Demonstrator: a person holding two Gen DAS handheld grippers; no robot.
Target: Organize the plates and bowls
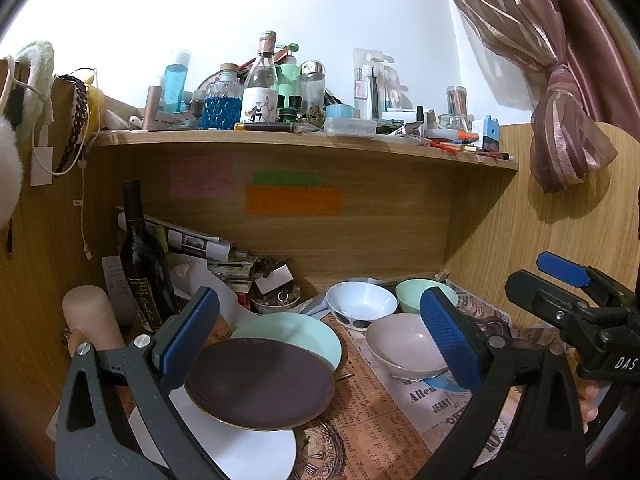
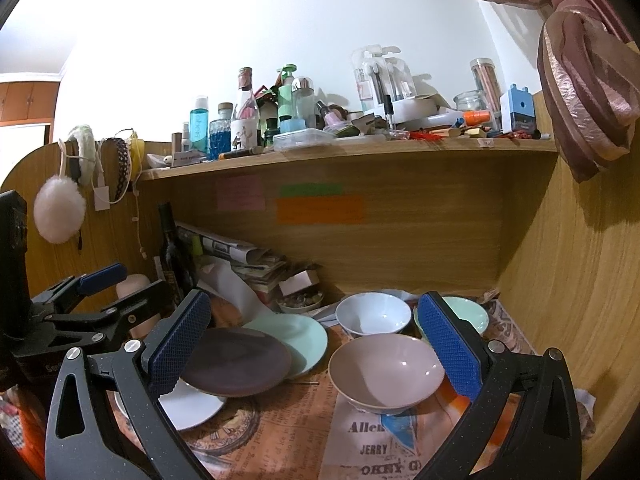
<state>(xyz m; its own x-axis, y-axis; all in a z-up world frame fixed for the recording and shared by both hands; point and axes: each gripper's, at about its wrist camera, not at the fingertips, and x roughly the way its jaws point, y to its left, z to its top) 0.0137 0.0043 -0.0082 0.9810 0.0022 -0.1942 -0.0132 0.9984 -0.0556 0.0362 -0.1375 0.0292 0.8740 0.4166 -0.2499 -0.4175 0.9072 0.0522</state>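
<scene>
Three plates overlap loosely at the bench's left: a dark purple round plate (image 1: pixel 260 384) atop a white plate (image 1: pixel 248 450) and a mint plate (image 1: pixel 296 336). Three bowls, pale pink (image 2: pixel 386 372), white (image 2: pixel 373 314) and mint (image 2: pixel 472 314), sit unstacked at right. Left gripper (image 1: pixel 316 344) and right gripper (image 2: pixel 316 346) hover spread, empty. Sorting seems barely begun.

On the tan newspaper-print mat (image 2: pixel 280 432), a dark purple-brown plate (image 2: pixel 236 364) overlaps a mint-green plate (image 2: pixel 308 340) and a white plate (image 2: pixel 192 406), beside pale-pink (image 2: pixel 384 372), white (image 2: pixel 372 314) and mint-green bowls (image 2: pixel 472 314).
</scene>
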